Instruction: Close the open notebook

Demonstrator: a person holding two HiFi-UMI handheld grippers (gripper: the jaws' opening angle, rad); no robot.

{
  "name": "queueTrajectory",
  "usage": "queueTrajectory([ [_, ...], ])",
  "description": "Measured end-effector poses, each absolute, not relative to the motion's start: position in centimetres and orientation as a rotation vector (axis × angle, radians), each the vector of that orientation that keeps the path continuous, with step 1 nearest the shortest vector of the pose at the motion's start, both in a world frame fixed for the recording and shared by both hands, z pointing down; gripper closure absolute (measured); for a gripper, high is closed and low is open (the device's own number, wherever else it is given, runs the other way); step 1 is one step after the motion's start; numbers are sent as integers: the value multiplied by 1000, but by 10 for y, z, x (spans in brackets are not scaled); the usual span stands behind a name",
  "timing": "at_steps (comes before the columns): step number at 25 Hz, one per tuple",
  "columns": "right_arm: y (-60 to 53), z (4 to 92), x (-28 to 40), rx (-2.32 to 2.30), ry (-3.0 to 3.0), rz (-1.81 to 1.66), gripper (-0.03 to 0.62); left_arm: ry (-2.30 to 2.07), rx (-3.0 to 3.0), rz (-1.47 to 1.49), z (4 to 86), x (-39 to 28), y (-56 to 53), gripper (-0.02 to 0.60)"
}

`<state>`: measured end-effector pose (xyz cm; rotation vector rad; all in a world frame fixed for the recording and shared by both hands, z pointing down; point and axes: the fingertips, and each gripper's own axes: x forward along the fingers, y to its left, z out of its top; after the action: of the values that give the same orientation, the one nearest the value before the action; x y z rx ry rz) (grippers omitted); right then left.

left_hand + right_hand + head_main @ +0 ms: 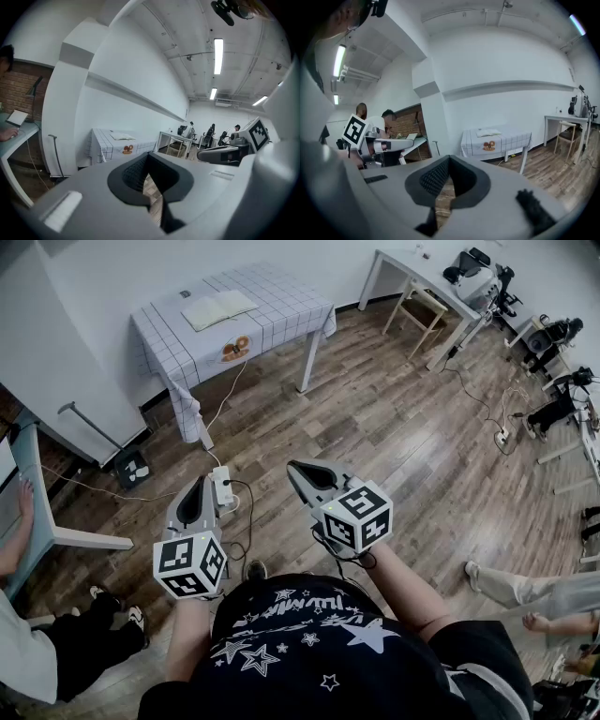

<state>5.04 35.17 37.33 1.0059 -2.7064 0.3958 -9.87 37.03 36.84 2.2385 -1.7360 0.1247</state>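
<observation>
head view, steeply down: nearest is the wearer's dark star-print shirt and two forearms, each holding a grey gripper w/ a marker cube. left gripper (200,486) has its jaws pressed together w/ nothing btwn them; right gripper (298,471) is likewise closed tight and empty. both tip slightly downward over a wood-plank floor (394,427), w/ a white power strip (223,488) and cables just beside the left one. well apart from both, across the floor, stands a small table (281,296) under a white grid-check cloth. a plate (236,348) w/ orange-brown items sits near its front edge. behind it the notebook (219,308) lies open and flat, pale pages up, two halves side by side. it's prob light, w/ thin floppy pages and a bendy cover, and likely to slide on the cloth if pushed. best hold: the outer edge of one half, lifted and folded over the spine while the other gripper steadies the opposite half. room: white walls, another person (75,643) at the left edge, a white desk (412,273) and wooden chair (422,306) at back right, equipment stands beyond.
</observation>
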Motion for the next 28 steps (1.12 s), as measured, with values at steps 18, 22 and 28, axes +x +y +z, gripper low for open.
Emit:
queueTrajectory([
  [18,383,375,79,1030,-2761,450,577,-1733,2245,139,371,-75,405,574],
  [22,395,388,111,1046,-2742,486,577,-1730,2236,155,378,-55,412,574],
  [28,412,396,163,1031,-2753,531,577,-1783,2239,214,378,-15,421,574],
])
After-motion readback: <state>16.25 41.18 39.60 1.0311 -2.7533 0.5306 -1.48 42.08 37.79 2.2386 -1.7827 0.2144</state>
